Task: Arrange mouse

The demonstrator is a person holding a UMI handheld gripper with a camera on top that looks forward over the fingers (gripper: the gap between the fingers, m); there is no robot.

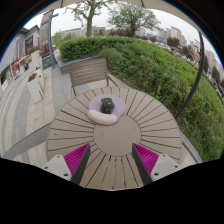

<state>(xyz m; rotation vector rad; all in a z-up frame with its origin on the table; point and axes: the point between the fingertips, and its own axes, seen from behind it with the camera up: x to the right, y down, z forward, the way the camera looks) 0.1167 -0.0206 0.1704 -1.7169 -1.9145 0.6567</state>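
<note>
A dark mouse (106, 105) sits on top of a pale round pad (107, 112) near the middle of a round wooden table (70, 125) made of slats. The gripper (112, 158) is low over the near side of the table, and its two fingers are spread wide apart with nothing between them. The pink pads (76, 156) face each other and touch nothing. The mouse is well ahead of the fingers. A wooden chair (89, 72) stands at the far side of the table, and behind it runs a green hedge (150, 62).
</note>
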